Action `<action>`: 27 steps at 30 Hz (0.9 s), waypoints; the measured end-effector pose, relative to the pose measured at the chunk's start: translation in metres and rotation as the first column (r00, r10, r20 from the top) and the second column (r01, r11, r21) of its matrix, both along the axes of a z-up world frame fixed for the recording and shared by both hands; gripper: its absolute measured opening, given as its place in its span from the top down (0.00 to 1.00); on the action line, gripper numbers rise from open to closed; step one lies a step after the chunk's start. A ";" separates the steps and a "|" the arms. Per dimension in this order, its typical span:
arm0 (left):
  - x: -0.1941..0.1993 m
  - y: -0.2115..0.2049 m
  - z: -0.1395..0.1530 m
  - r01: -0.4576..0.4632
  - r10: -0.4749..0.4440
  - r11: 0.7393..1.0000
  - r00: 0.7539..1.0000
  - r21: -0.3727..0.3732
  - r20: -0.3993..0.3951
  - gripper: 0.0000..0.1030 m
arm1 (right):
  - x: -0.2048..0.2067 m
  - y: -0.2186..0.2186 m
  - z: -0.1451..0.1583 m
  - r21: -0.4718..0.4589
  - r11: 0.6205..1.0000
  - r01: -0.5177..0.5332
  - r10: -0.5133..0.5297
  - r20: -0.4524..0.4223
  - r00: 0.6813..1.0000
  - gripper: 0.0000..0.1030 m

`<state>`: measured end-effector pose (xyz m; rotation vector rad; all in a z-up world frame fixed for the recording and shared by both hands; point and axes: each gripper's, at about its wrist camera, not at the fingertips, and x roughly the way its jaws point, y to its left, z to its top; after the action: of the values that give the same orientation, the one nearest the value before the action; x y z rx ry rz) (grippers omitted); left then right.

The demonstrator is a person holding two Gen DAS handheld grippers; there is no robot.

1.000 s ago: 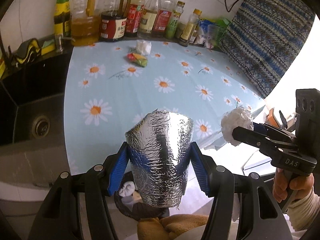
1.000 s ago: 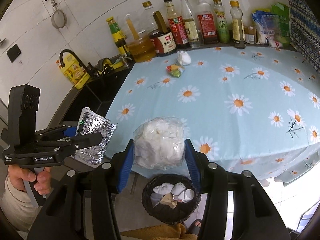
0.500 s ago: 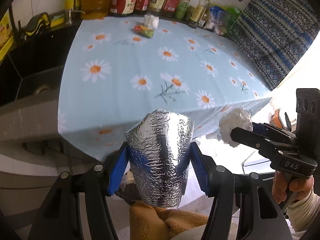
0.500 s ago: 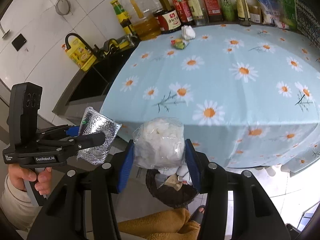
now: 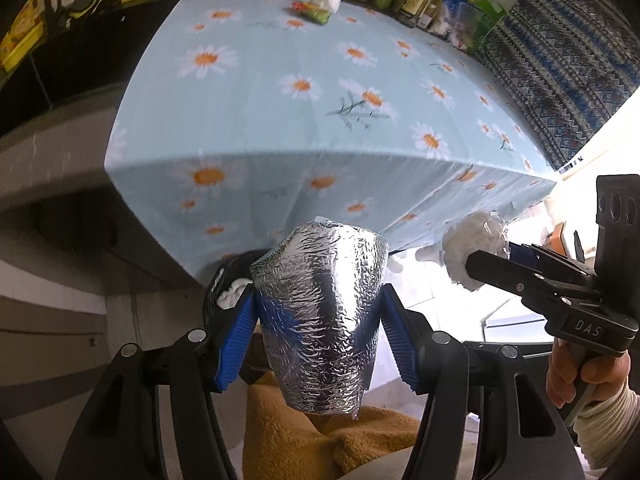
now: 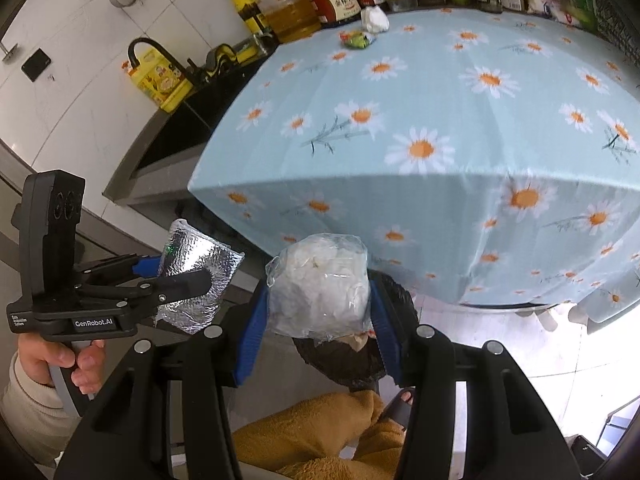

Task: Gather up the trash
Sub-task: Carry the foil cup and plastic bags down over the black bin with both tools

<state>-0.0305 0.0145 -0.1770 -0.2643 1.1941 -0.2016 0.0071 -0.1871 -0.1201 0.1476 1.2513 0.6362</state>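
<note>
Foil pouch (image 5: 324,316) clamped between left gripper (image 5: 318,340) blue pads, held off the table (image 5: 280,100) front edge; black bin (image 5: 224,292) with white scraps just behind it. Right gripper (image 5: 486,266) at right, pinching a white wad (image 5: 466,250).

Right view: right gripper (image 6: 318,320) clamped on the wad (image 6: 320,292), bin (image 6: 360,360) directly below. Left gripper (image 6: 196,276) beside it with the pouch (image 6: 198,274). Wrapper (image 6: 358,39) and tissue (image 6: 375,19) sit far back on the table (image 6: 440,100).

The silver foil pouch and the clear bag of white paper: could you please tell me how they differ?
The foil pouch is opaque, shiny and crinkled; the clear bag is see-through, showing crumpled white paper. The foil pouch looks flat and tapered; the clear bag is rounded and bulging. The left gripper holds the foil pouch; the right gripper holds the clear bag. Both are clamped off the table, near the black bin.
</note>
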 end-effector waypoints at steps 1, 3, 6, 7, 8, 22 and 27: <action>-0.002 0.000 -0.004 -0.005 0.005 1.000 1.000 -0.001 -0.005 0.43 | -0.001 0.000 -0.003 -0.004 1.000 -0.004 0.004 -0.005 1.000 0.51; -0.005 0.002 -0.012 -0.017 0.017 1.000 1.000 -0.006 -0.018 0.43 | -0.003 0.001 -0.008 -0.009 1.000 -0.010 0.010 -0.011 1.000 0.51; -0.008 0.003 -0.020 -0.027 0.027 1.000 0.999 -0.007 -0.034 0.43 | -0.004 0.002 -0.016 -0.015 1.000 -0.016 0.016 -0.024 1.000 0.51; -0.009 0.004 -0.024 -0.033 0.032 0.999 0.999 -0.009 -0.041 0.43 | -0.004 0.002 -0.020 -0.018 1.000 -0.018 0.017 -0.031 0.999 0.51; -0.009 0.006 -0.028 -0.039 0.038 0.999 0.998 -0.010 -0.048 0.43 | -0.004 0.003 -0.023 -0.020 1.000 -0.020 0.019 -0.037 0.999 0.51; -0.003 0.009 -0.083 -0.071 0.070 0.997 0.986 -0.003 -0.151 0.43 | -0.004 0.008 -0.082 -0.059 0.998 -0.035 0.025 -0.150 0.988 0.51; -0.001 0.009 -0.102 -0.082 0.079 0.997 0.979 -0.006 -0.188 0.43 | -0.004 0.010 -0.101 -0.066 0.996 -0.053 0.039 -0.192 0.981 0.51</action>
<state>-0.0314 0.0234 -0.2792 -0.3487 1.3663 -0.1154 0.0031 -0.1771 -0.2208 0.1227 1.4640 0.6273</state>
